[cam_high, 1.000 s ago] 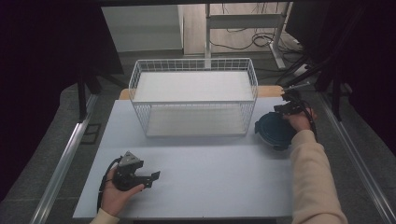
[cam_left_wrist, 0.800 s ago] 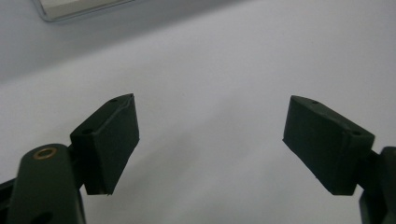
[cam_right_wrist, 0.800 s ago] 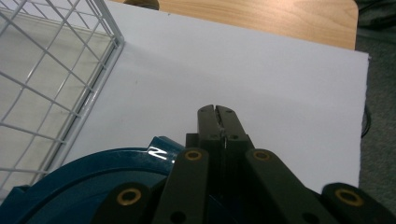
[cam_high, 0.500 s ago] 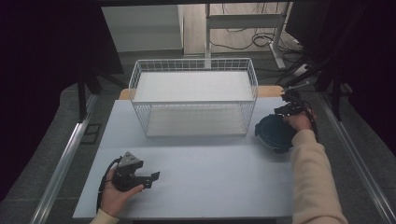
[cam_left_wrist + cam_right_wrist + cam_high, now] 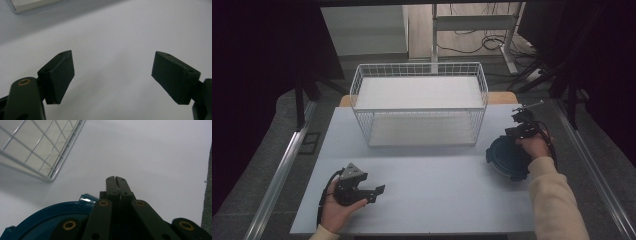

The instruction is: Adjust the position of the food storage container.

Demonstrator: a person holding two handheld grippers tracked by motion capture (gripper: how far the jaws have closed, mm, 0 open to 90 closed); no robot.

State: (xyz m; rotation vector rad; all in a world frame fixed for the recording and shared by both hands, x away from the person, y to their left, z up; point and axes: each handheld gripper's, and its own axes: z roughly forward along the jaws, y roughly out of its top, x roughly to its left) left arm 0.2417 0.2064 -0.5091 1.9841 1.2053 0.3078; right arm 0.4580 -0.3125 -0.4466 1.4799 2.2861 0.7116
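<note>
A dark blue round container (image 5: 506,159) sits tilted at the right of the white table (image 5: 437,200), beside the wire basket's near right corner. My right gripper (image 5: 518,142) is shut on its rim; in the right gripper view the jaws (image 5: 117,179) are pressed together above the blue rim (image 5: 50,220). How much of the rim lies between the pads is hidden. My left gripper (image 5: 379,191) rests in a hand at the near left of the table. Its jaws stand open (image 5: 112,72) with bare table between them.
A white wire basket (image 5: 419,110) stands at the back middle of the table, with nothing seen inside; its corner (image 5: 47,176) shows in the right gripper view. Metal rails run along both table sides. Desk legs and cables lie beyond the far edge.
The right hand has drawn toward the near side with the blue container, which now looks tipped up. The left hand and its gripper have kept still.
</note>
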